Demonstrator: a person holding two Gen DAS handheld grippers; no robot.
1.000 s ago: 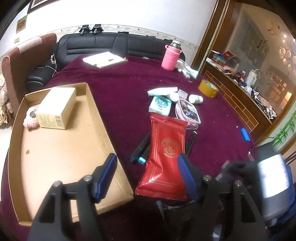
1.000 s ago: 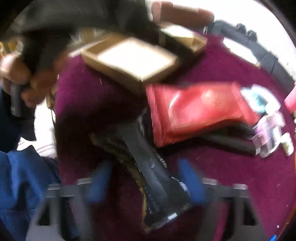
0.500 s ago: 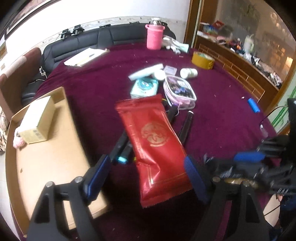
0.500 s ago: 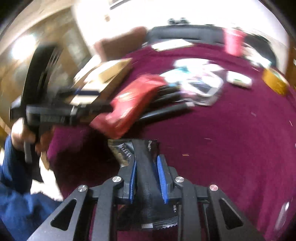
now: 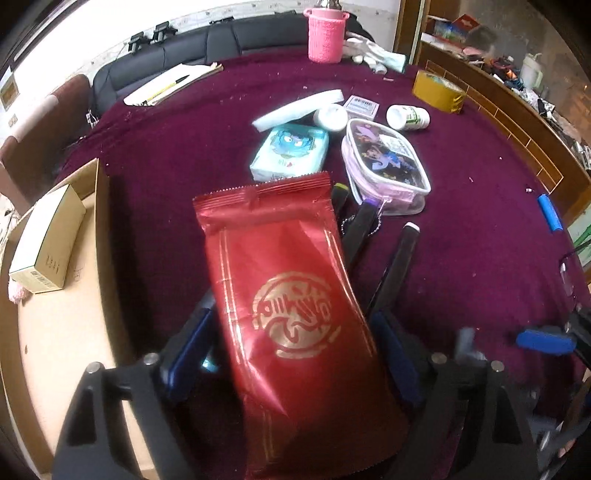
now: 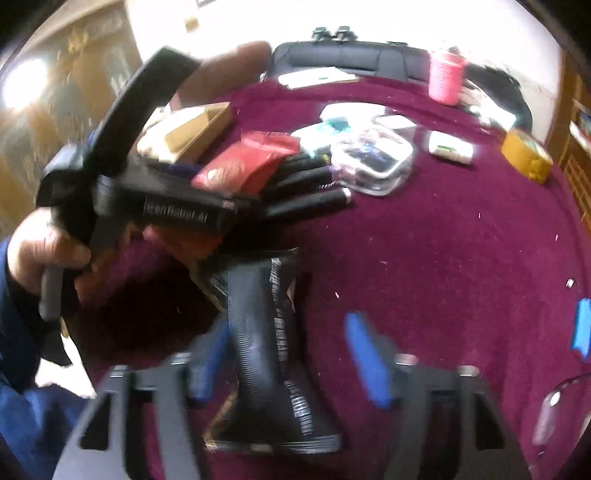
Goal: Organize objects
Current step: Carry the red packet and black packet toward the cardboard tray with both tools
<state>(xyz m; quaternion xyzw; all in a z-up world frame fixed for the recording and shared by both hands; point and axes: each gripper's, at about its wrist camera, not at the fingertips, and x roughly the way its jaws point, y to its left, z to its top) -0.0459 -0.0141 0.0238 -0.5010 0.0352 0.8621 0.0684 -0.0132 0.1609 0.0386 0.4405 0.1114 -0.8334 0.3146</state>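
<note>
A red foil pouch [image 5: 291, 310] with a gold emblem lies on the maroon table [image 5: 480, 229], over some black pens. My left gripper [image 5: 291, 354] is open with its blue pads on either side of the pouch, not closed on it. The pouch also shows in the right wrist view [image 6: 243, 166]. My right gripper [image 6: 291, 354] is open around a black snack packet [image 6: 273, 354], which lies between the fingers, nearer the left pad. A cardboard tray [image 5: 66, 332] on the left holds a small beige box [image 5: 48, 243].
Behind the pouch lie a teal tissue pack [image 5: 291, 155], a clear pink pouch [image 5: 384, 166], a white bottle [image 5: 408, 117], a white tube and black pens [image 5: 395, 266]. A pink cup [image 5: 325, 35], yellow tape roll [image 5: 437, 92], notepad [image 5: 173, 83] and blue battery [image 5: 550, 213] stand farther off.
My left gripper has moved forward over the red pouch, which now sits between its open fingers. My right gripper, shut on the black packet half a second ago, has opened.
</note>
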